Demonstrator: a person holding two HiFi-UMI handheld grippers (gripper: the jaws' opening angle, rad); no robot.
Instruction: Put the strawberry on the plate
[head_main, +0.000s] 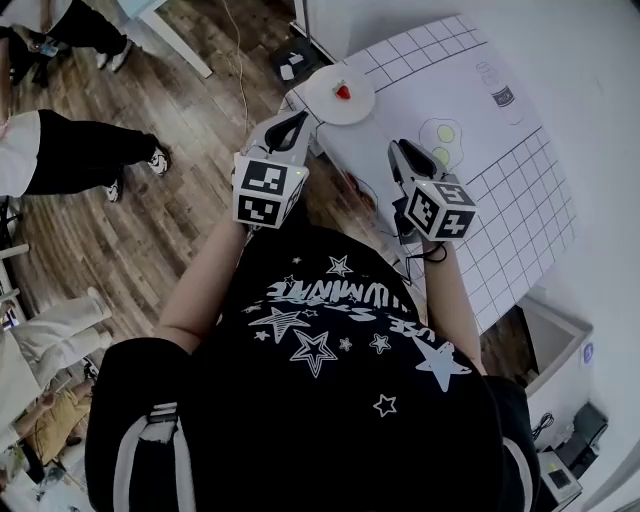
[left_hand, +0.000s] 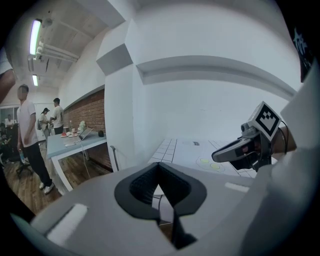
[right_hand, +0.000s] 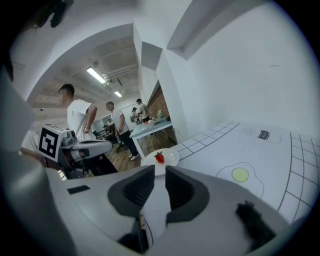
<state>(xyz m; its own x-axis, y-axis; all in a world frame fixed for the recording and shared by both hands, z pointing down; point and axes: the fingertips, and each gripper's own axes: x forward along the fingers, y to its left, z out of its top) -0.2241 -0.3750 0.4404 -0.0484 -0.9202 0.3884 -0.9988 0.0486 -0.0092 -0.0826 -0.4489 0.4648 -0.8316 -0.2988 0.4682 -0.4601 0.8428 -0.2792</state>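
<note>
A red strawberry (head_main: 343, 92) (right_hand: 159, 157) lies on a small white plate (head_main: 322, 100) (right_hand: 172, 159) at the near left corner of the white, grid-printed table (head_main: 520, 190). My left gripper (head_main: 298, 118) (left_hand: 158, 166) hangs in the air just short of the plate, its jaws closed tip to tip with nothing in them. My right gripper (head_main: 398, 148) (right_hand: 160, 172) hovers over the table's edge to the right of the plate, with a narrow gap between its jaws and nothing between them. Each gripper shows in the other's view: the left gripper (right_hand: 102, 146) and the right gripper (left_hand: 216, 156).
A fried egg (head_main: 443, 132) and a can (head_main: 497, 90) are drawn on the table cover. Several people (head_main: 60, 150) stand on the wooden floor at the left, near a light table (left_hand: 75, 142). A white wall lies behind the table.
</note>
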